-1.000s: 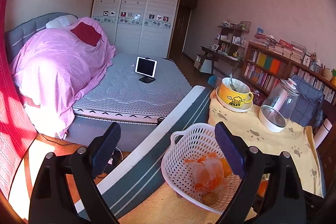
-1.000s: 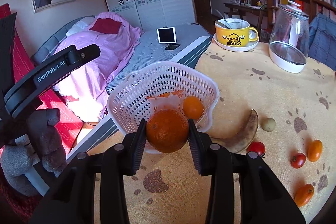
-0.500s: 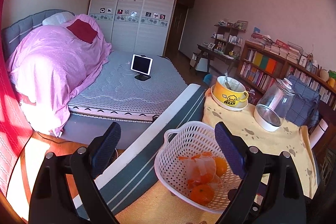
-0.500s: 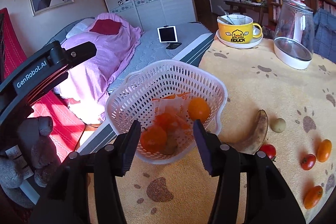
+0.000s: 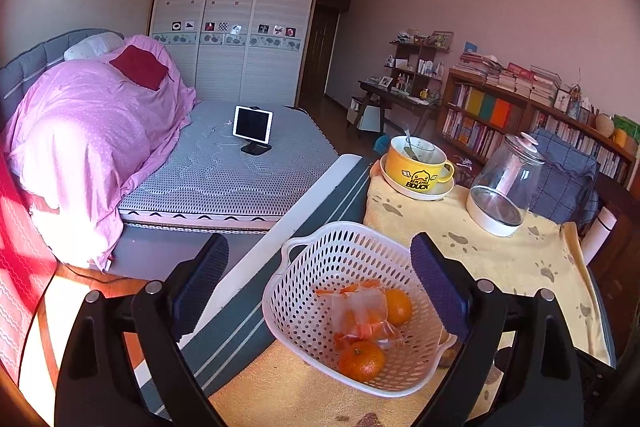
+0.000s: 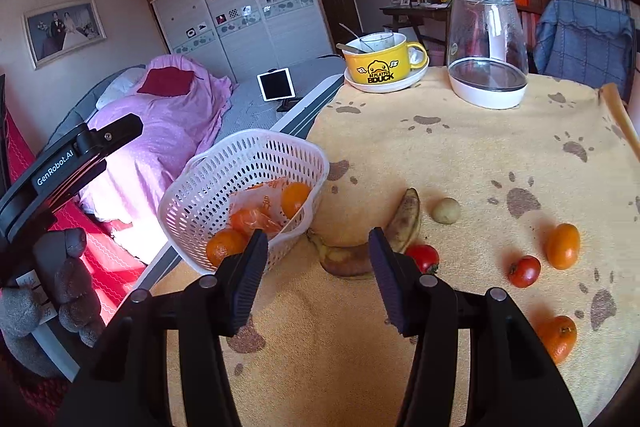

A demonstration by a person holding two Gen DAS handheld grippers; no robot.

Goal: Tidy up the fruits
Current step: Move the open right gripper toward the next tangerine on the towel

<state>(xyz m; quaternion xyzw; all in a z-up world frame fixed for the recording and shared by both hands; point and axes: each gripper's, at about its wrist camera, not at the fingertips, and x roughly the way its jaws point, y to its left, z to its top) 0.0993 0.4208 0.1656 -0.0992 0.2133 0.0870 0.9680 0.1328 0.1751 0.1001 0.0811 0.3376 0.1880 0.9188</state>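
A white perforated basket (image 6: pixel 244 147) stands at the left edge of the yellow paw-print cloth (image 6: pixel 460 155). In it lie an orange (image 6: pixel 222 247), a second orange (image 6: pixel 295 197) and a clear bag of orange fruit (image 6: pixel 256 215). My right gripper (image 6: pixel 317 243) is open and empty, just in front of the basket's near right corner. A brown banana (image 6: pixel 404 223), two tomatoes (image 6: pixel 424 257) (image 6: pixel 524 271), a pale round fruit (image 6: pixel 446 211) and two oranges (image 6: pixel 563 245) (image 6: pixel 558 337) lie loose on the cloth. My left gripper (image 5: pixel 318 255) is open above the basket (image 5: pixel 320 239), holding nothing.
A yellow mug on a saucer (image 6: pixel 380 67) and a glass jar (image 6: pixel 486 47) stand at the back of the table. A bed (image 5: pixel 200 167) lies beyond the table's left edge. A grey plush toy (image 6: pixel 60 287) sits low on the left.
My right gripper opened and let the orange fall into the basket, then drew back and swung right. The left gripper stayed open and shifted only slightly.
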